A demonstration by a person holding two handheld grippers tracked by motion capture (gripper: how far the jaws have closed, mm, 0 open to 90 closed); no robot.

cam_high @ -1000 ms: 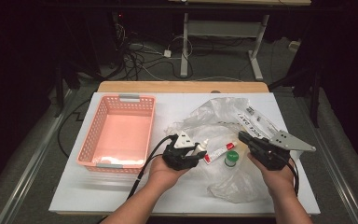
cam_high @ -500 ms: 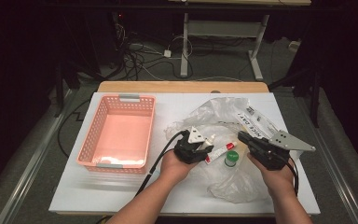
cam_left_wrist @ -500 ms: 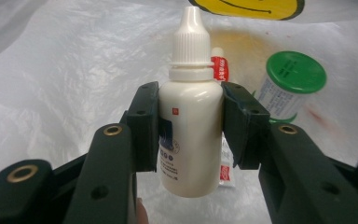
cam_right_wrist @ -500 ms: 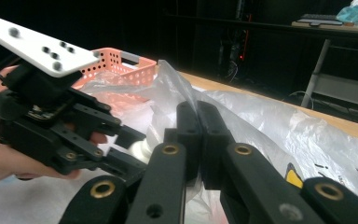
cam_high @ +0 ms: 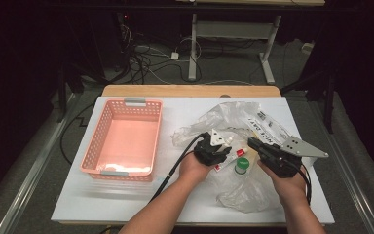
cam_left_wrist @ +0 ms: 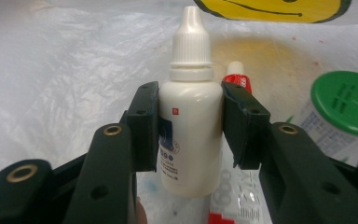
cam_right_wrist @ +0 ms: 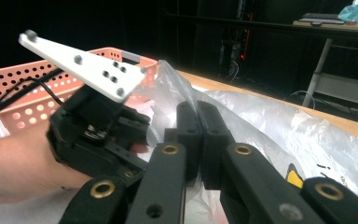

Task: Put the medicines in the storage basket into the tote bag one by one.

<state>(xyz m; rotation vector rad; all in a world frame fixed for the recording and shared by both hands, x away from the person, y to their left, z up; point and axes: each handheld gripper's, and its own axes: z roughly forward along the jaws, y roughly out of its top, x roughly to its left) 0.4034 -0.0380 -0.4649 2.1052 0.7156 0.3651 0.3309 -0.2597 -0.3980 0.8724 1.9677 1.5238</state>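
Note:
A white dropper bottle with a pointed white cap stands between the jaws of my left gripper, and both jaws press its sides. In the high view my left gripper sits at the mouth of a clear plastic bag. A red-capped tube and a green-capped jar lie on the bag just beyond. My right gripper is shut, with bag film pinched between its jaws. In the high view it holds the bag's edge to the right of the green-capped jar.
An empty pink basket stands on the white table's left half. The bag spreads over the right half and carries a yellow printed face. Black cables trail from both grippers toward the table's near edge.
My left gripper has moved right and slightly away from me, to the bag's mouth. My right gripper has stayed where it was.

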